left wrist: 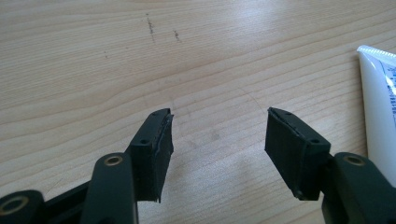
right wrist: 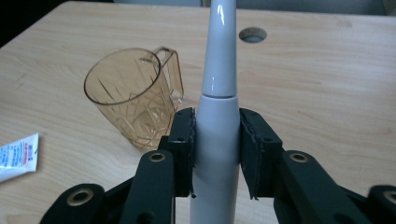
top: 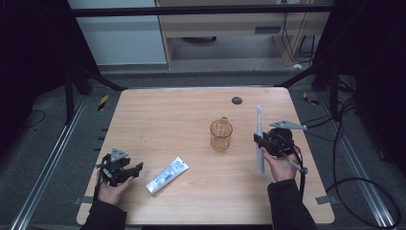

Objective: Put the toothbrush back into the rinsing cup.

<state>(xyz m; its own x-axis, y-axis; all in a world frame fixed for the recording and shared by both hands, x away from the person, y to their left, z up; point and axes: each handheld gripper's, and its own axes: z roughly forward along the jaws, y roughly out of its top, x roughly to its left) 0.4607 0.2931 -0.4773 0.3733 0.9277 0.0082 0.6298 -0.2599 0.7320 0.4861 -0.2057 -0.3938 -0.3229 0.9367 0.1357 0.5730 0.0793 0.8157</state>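
Electric toothbrush (right wrist: 217, 116), white, clamped at the upper part of its handle between the two black jaws of the right gripper (right wrist: 216, 149). The pads press on opposite sides of the body just below the seam where the slimmer neck begins, a hold that leaves the brush end free and, by judgement, keeps the long body from swinging. In the high view the toothbrush (top: 259, 139) stands lifted clear of the table (top: 167, 110), its length running away from the person, with the right gripper (top: 262, 142) gripping it from the side and the right hand (top: 280, 165) below.

Amber cup (top: 220, 134), faceted and see-through, upright with its handle toward the far edge, just to the left of the toothbrush and apart from it. Its open mouth is the likely place for the toothbrush, which would explain the raised carry beside it; in the right gripper view the cup (right wrist: 133, 95) lies close ahead of the jaws.

Toothpaste tube (top: 166, 175), lying flat nearer the person, between the two hands. The left gripper (top: 125, 171) rests low beside it, jaws standing wide with nothing between them; the left gripper view shows bare wood in the gap and the tube (left wrist: 379, 107) off at the right edge. A round hole (top: 236, 100) sits near the table's far edge.
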